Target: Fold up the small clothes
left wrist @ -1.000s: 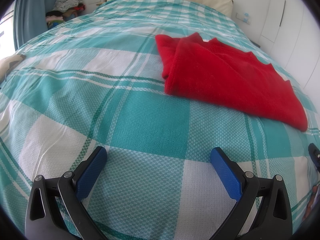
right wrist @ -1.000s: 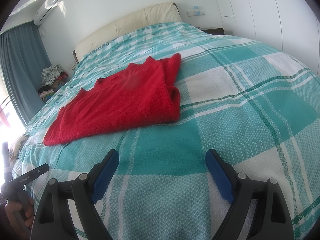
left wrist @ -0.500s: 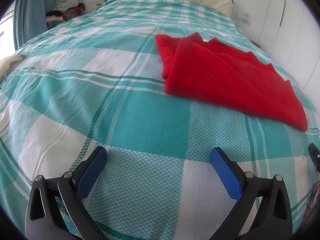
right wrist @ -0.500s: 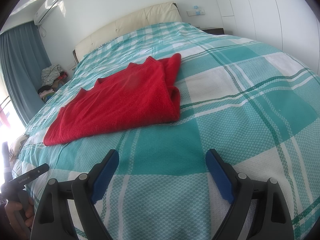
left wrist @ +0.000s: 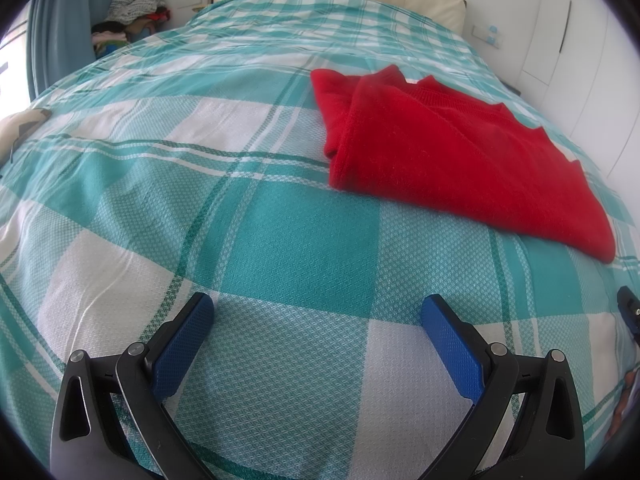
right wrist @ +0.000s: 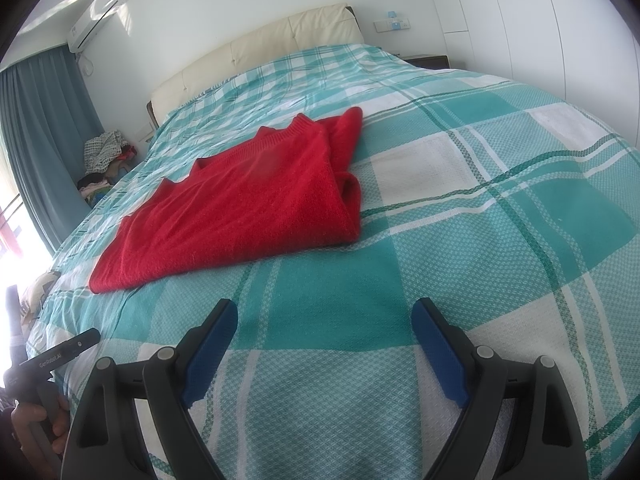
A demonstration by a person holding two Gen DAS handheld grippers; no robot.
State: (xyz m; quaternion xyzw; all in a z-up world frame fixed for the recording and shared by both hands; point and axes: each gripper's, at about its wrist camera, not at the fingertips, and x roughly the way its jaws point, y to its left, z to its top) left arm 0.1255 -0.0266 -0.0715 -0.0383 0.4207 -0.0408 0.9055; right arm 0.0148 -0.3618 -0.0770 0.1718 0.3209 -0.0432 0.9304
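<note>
Red sweater [left wrist: 452, 160] folded on plaid bedspread [left wrist: 280, 220]

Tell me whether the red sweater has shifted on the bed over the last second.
No. The red sweater lies in the same place against the plaid bedspread: its near folded corner sits on the same teal square in both wrist views.

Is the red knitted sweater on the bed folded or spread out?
Folded. The red knitted sweater lies doubled over itself, layered edges showing at one side.
</note>
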